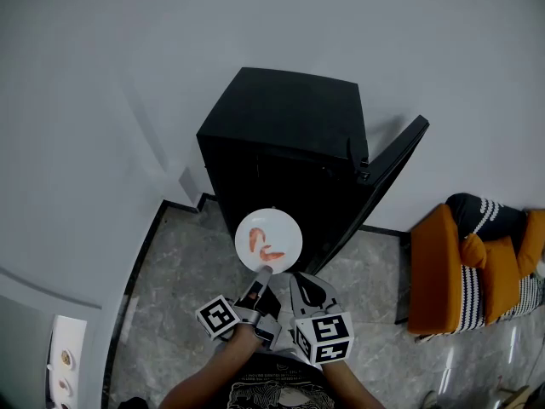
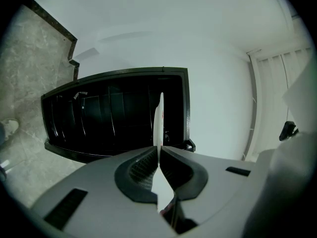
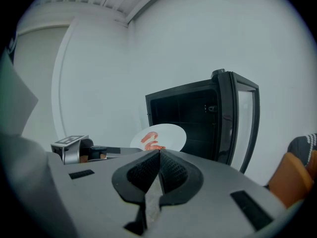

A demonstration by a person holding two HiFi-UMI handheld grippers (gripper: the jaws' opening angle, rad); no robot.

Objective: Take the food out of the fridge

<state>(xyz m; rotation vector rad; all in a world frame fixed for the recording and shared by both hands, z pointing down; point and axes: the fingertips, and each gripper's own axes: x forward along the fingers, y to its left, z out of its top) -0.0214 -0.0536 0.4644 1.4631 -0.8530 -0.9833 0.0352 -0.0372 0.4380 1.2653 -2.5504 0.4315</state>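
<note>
A white plate [image 1: 268,239] carrying pieces of red food [image 1: 266,247] hangs in front of the black fridge [image 1: 281,135], whose door [image 1: 387,173] stands open to the right. My left gripper [image 1: 261,273] is shut on the plate's near rim. In the left gripper view the plate [image 2: 158,120] shows edge-on between the pads, with the dark fridge interior [image 2: 109,115] behind it. My right gripper [image 1: 298,281] is just right of the left one, below the plate, shut with nothing held. The right gripper view shows the plate [image 3: 163,135] and food [image 3: 151,141] beyond its jaws [image 3: 159,155].
An orange seat [image 1: 447,271] with a striped cloth and cushion stands to the right of the fridge door. Grey marble floor [image 1: 183,267] lies in front of the fridge, with white walls around it. A white panel [image 1: 64,360] sits at the lower left.
</note>
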